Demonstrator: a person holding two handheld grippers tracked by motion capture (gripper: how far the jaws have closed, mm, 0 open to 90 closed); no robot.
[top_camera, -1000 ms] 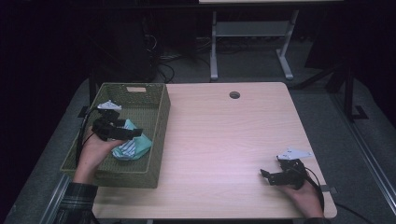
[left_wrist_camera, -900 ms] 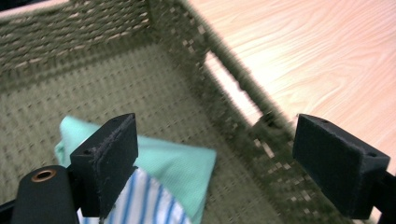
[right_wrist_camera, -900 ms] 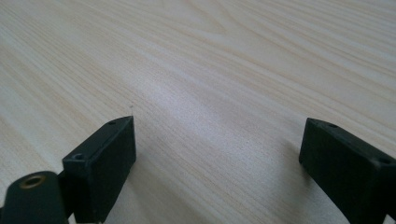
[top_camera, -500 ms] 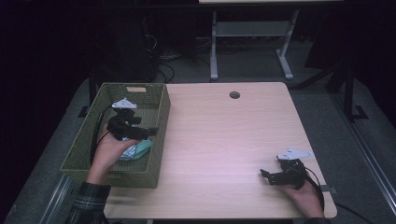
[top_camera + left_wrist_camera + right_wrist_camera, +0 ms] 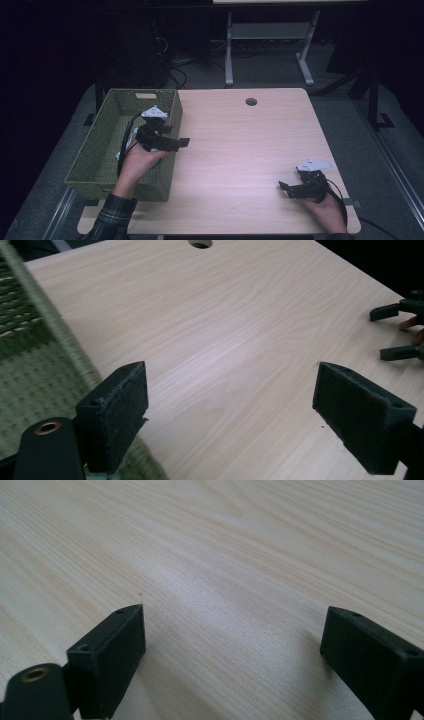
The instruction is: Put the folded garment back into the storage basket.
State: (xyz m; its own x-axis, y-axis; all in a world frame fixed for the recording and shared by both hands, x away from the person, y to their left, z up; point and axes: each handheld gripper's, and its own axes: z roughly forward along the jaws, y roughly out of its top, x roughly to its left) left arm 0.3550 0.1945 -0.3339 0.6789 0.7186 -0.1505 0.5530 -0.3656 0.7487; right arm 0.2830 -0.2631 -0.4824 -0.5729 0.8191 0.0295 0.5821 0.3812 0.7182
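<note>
While I watched, the pale rectangular wooden table (image 5: 240,150) lay bare | green woven rectangular basket (image 5: 100,150) sat on its left edge | my left gripper (image 5: 182,143) hung over the basket's right wall, jaws wide, holding nothing | right gripper (image 5: 283,188) low at the table's near right, jaws wide, holding nothing.

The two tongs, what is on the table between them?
Nothing: in the high view, only bare wooden table lies between the left tongs by the basket and the right tongs.
</note>
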